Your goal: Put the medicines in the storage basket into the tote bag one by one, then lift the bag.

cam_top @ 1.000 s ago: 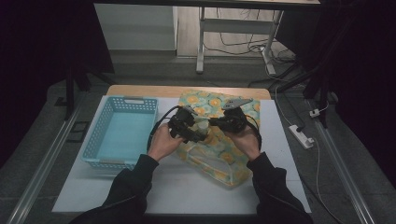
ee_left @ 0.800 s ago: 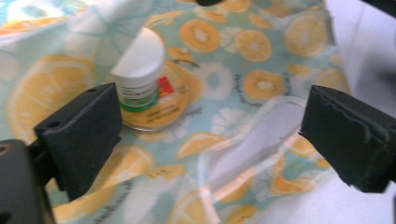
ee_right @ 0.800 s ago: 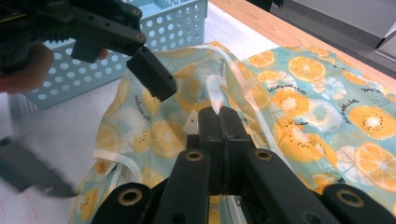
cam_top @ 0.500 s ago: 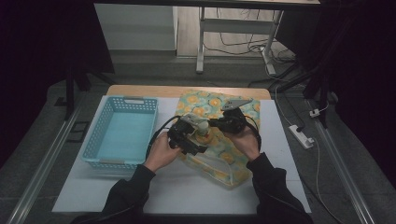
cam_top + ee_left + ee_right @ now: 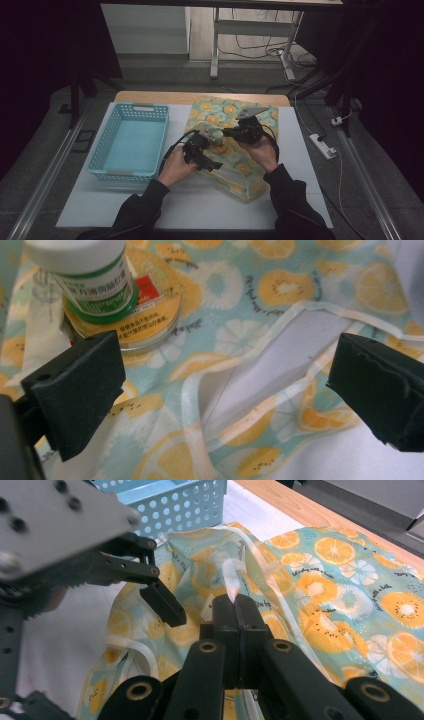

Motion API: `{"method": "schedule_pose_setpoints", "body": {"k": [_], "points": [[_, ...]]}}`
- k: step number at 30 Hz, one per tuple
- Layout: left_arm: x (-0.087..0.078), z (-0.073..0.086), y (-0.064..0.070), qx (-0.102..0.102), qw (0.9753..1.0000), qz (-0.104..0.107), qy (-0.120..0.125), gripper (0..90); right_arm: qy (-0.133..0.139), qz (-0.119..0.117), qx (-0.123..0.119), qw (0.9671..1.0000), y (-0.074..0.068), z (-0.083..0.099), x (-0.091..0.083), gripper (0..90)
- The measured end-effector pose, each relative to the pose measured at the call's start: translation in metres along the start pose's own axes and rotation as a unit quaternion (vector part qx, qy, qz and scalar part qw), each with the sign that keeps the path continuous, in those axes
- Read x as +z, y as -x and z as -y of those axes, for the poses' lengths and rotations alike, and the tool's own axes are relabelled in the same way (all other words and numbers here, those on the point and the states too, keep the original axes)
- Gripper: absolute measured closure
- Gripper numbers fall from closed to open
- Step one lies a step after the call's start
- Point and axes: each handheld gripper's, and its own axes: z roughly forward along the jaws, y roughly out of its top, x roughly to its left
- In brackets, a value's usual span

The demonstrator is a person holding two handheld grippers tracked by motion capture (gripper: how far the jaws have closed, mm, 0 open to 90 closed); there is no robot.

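Fruit-print bag, see-through plastic with orange slices, lying flat on the white table, right of the blue basket and apart from it. Long axis running from the table's far edge toward the near right, one short end close to the wooden strip at the back, the other nearest the person's right sleeve.

Right tongs pressed together on a pale strip of the bag's edge, pinched plastic rising just above the tips. In the high view, right tongs over the bag's middle, pointing leftward toward the other hand.

Left tongs spread wide, nothing between them, hovering over the bag near its left edge; below them a gaping fold of the bag's mouth with the white rim curling open. In the high view, left tongs just at the bag's left side, close to the right tongs but apart.

White-capped bottle with a green label beside a round yellow tin, both beyond the left jaw; inside the bag or on top of it, cannot tell.
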Motion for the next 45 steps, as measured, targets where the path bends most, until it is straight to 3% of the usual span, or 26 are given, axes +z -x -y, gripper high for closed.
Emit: {"method": "schedule_pose_setpoints", "body": {"k": [9, 13, 18, 21, 26, 29, 34, 39, 45], "points": [[0.016, 0.007, -0.006, -0.013, 0.9998, -0.003, -0.014, 5.2, -0.001, -0.001, 0.000, 1.0000, 0.000, 0.000, 0.001, 90.0], [0.022, 0.010, -0.007, -0.009, 0.9997, -0.001, -0.023, 6.0, 0.000, 0.000, 0.000, 1.0000, 0.000, 0.000, 0.000, 90.0], [0.027, 0.013, -0.008, 0.001, 0.9993, -0.016, -0.035, 10.8, -0.001, 0.000, 0.000, 1.0000, 0.000, 0.000, 0.001, 90.0], [0.027, 0.014, -0.008, 0.011, 0.9989, -0.028, -0.036, 17.5, -0.001, -0.001, 0.000, 1.0000, 0.000, 0.000, 0.000, 90.0], [0.023, 0.015, -0.005, 0.030, 0.9971, -0.052, -0.046, 36.2, -0.001, -0.001, 0.000, 1.0000, 0.001, 0.000, 0.000, 90.0], [0.021, 0.014, -0.005, 0.024, 0.9970, -0.055, -0.050, 45.1, -0.001, -0.001, 0.001, 1.0000, 0.000, 0.000, 0.000, 90.0], [0.019, 0.015, -0.005, 0.012, 0.9972, -0.055, -0.049, 67.6, -0.004, -0.002, -0.001, 1.0000, 0.000, 0.001, 0.001, 90.0], [0.019, 0.015, -0.005, 0.005, 0.9979, -0.043, -0.048, 84.2, -0.004, -0.003, -0.001, 1.0000, 0.000, 0.001, 0.001, 90.0], [0.018, 0.014, -0.003, 0.001, 0.9975, -0.048, -0.051, 89.0, -0.005, -0.006, 0.001, 1.0000, 0.001, 0.001, 0.001, 90.0]]}}
